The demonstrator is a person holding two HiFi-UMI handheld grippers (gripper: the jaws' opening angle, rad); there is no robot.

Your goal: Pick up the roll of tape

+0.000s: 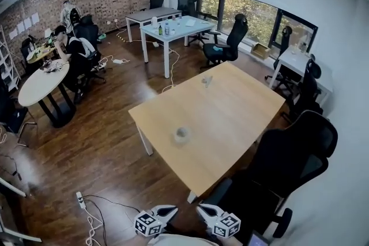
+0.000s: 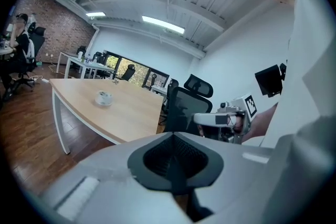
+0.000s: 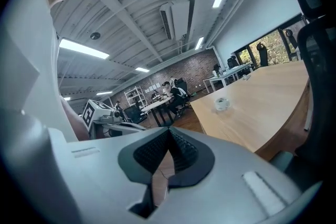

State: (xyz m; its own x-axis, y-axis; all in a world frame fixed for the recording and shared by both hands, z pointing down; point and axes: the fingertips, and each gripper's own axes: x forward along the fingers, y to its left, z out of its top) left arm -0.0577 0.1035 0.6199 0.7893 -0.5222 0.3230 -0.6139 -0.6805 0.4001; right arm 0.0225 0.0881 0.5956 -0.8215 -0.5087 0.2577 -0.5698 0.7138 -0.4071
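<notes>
Both pairs of tongs sit at the very bottom of the head view, the left tongs [image 1: 170, 211] and the right tongs [image 1: 204, 210] side by side, each with its marker cube behind it. Each gripper view shows its pads meeting at the tips with nothing between them, so both pairs are closed and empty.

The roll of tape [image 1: 181, 135] lies alone on the wooden bench [image 1: 230, 112], toward the near left side of the top and well apart from both tongs. It looks to lie flat with its hole upward. It also shows small and distant in the left gripper view [image 2: 104, 98] and the right gripper view [image 3: 222, 104].

By my reading, nothing of the task is done: the tape is untouched and the tongs hang off the bench's near corner. Reaching in, opening one pair, closing on the roll and lifting all remain.

The hands are cut off by the lower edge. A black chair [image 1: 288, 164] covers the bench's near right edge. A small object [image 1: 207, 81] at the far end is too small to identify.
</notes>
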